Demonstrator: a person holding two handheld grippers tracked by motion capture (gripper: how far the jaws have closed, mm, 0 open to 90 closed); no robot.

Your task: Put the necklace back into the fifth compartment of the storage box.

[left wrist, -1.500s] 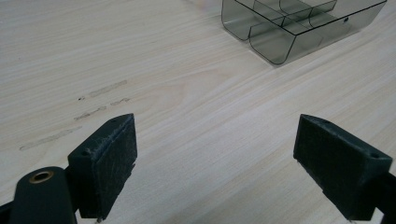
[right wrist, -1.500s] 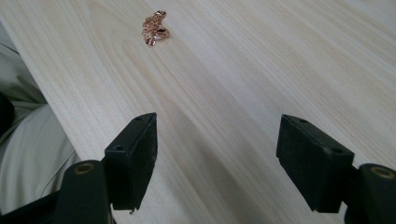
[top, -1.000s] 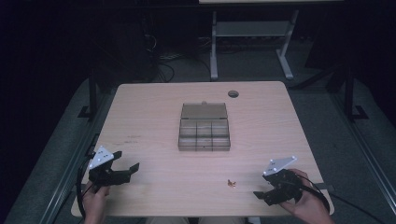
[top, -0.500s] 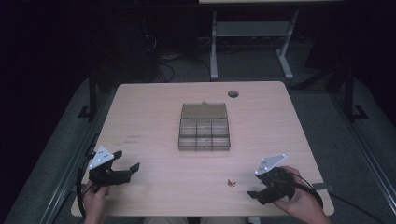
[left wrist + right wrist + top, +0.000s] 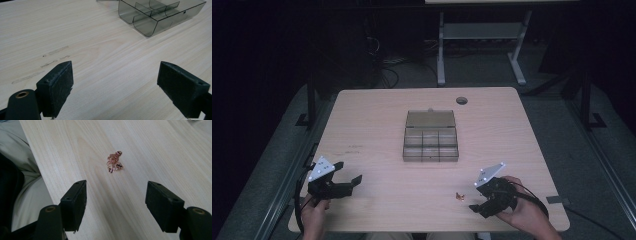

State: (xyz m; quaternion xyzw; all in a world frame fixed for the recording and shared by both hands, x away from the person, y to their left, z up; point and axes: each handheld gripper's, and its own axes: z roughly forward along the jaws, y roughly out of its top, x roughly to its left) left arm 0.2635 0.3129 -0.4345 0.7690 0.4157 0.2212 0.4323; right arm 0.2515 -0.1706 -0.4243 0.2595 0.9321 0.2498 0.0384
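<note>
A small rose-gold chain [image 5: 459, 196] lies bunched on the wooden table [image 5: 377, 115] near its front edge. In the right gripper view the chain [image 5: 114, 162] sits a short way ahead of my right gripper [image 5: 116, 197], apart from both pads. That gripper [image 5: 474, 199] is open just right of the chain. Its jaws have just been closing a little, with nothing between them. A clear smoky compartment box [image 5: 431, 142] stands open at mid-table, lid tipped back. My left gripper [image 5: 348, 172] rests open at the front left, aimed toward the box [image 5: 160, 15], its jaws [image 5: 115, 82] holding nothing.
A round cable hole [image 5: 461, 100] sits at the table's back right. The front table edge runs close beside the right gripper, with the person's light clothing [image 5: 25, 182] beyond it. A white desk frame [image 5: 482, 35] stands on the floor behind.
My right gripper has moved left along the front edge toward the chain. The left gripper has stayed in place.
</note>
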